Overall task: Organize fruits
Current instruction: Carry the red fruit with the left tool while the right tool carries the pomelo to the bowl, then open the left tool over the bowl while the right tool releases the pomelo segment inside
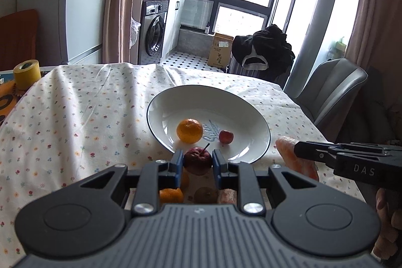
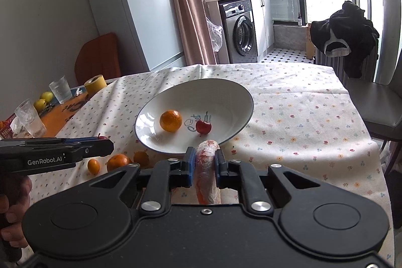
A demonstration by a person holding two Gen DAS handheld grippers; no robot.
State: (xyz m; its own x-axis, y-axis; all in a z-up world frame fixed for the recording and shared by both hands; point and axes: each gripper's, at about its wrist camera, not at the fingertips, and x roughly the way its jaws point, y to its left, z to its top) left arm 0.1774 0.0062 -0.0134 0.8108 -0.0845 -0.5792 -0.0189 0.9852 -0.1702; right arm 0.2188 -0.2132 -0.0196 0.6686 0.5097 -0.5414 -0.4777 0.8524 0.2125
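Note:
A white plate (image 1: 251,117) (image 2: 226,97) sits on the flowered tablecloth, holding an orange (image 1: 189,130) (image 2: 170,120) and a small red fruit (image 1: 226,136) (image 2: 203,126). My left gripper (image 1: 197,161) is shut on a dark red apple (image 1: 197,159), held just at the plate's near rim. My right gripper (image 2: 205,162) is shut on a long orange-pink wrapped fruit (image 2: 206,175), near the plate's near rim; it also shows in the left wrist view (image 1: 289,155). Several small oranges (image 2: 118,162) lie on the cloth left of the plate.
A yellow tape roll (image 2: 95,84), two glasses (image 2: 60,92) and yellow fruits (image 2: 44,98) stand at the table's far left. A grey chair (image 2: 377,104) stands at the right edge. More fruit (image 1: 206,195) lies under the left gripper.

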